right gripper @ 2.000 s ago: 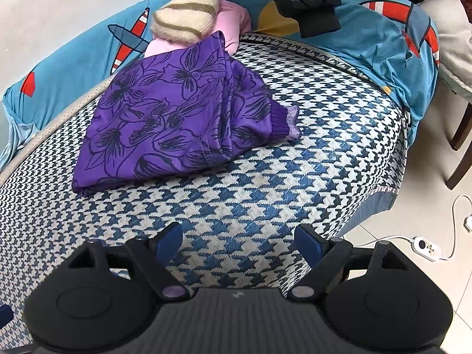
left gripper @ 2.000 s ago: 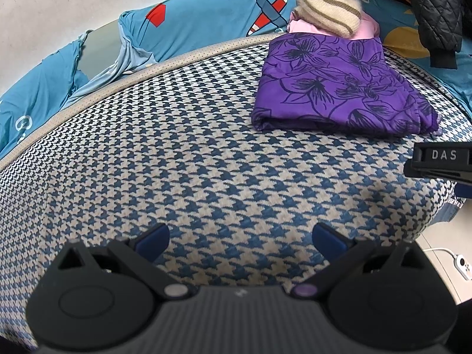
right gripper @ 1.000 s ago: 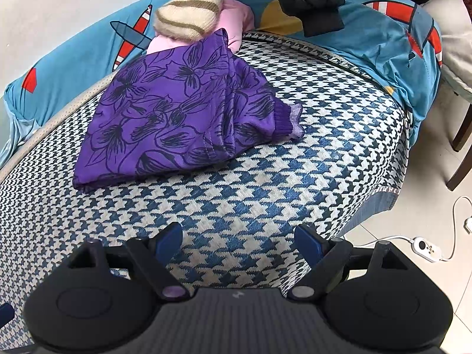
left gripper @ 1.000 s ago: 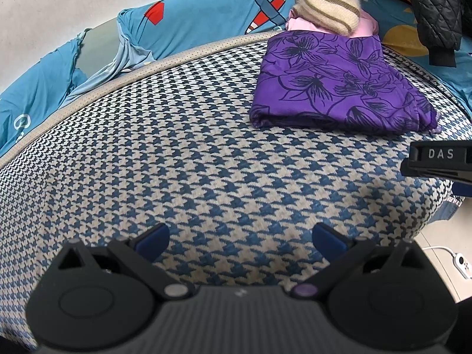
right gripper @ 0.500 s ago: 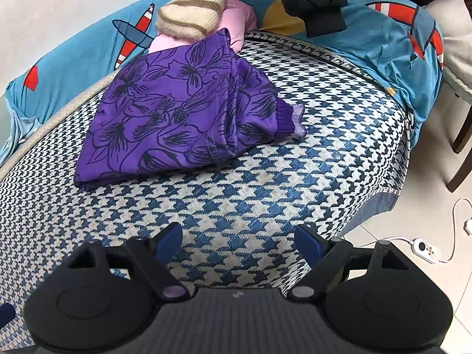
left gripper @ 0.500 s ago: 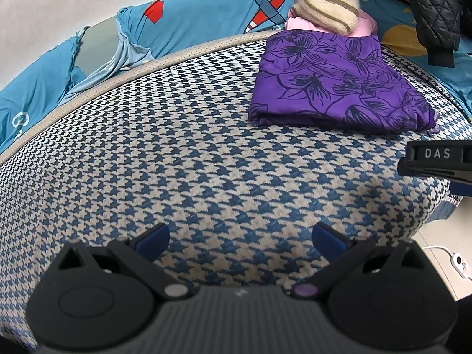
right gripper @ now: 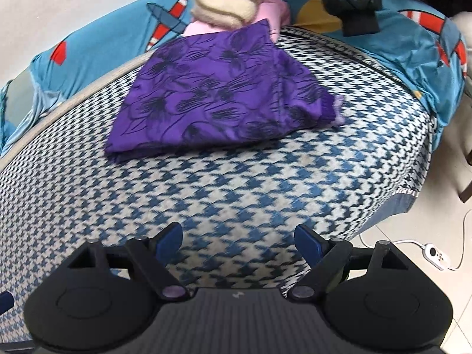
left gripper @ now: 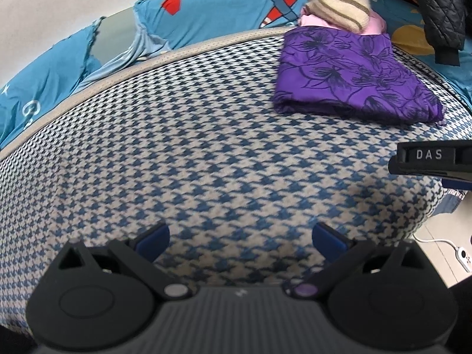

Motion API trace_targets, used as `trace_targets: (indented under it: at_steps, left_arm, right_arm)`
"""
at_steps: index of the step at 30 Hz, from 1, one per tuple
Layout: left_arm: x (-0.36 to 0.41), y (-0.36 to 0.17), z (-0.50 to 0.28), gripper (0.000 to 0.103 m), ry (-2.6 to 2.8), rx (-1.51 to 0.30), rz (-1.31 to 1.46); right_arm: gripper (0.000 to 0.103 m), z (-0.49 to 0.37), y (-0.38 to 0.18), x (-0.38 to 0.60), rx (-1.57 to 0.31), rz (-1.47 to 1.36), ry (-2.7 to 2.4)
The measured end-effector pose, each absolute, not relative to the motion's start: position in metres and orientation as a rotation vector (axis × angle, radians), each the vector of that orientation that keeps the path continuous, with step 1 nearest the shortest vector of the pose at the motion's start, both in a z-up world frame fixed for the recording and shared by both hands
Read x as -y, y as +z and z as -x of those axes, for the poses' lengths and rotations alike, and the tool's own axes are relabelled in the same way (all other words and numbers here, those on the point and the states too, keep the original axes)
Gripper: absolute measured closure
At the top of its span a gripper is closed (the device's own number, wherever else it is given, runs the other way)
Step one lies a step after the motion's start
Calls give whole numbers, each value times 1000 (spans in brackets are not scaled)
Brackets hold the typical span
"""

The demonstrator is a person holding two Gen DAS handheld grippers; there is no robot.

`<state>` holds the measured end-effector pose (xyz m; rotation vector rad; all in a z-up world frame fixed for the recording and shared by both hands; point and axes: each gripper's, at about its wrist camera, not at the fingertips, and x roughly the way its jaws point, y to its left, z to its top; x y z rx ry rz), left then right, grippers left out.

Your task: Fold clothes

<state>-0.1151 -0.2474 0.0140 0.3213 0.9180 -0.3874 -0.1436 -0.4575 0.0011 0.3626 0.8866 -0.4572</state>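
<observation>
Both views have slid a little nearer the purple flowery cloth (right gripper: 224,94), which lies folded flat on the checked bed (left gripper: 206,159) by the pink pile (right gripper: 271,11), while the left claw (left gripper: 240,237) and right claw (right gripper: 237,237) gape wide, holding nothing

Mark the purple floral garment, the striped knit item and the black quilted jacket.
purple floral garment (right gripper: 224,94), right wrist view, middle of its top face
striped knit item (left gripper: 339,7), left wrist view, its top
black quilted jacket (left gripper: 442,6), left wrist view, hanging sleeve
</observation>
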Motion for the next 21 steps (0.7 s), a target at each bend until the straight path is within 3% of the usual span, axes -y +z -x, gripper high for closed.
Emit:
trace_targets:
  at_steps: [21]
  left_arm:
    - [202, 13, 101, 0, -326, -940, -261]
  right_arm:
    - [20, 123, 1, 399, -906, -284, -333]
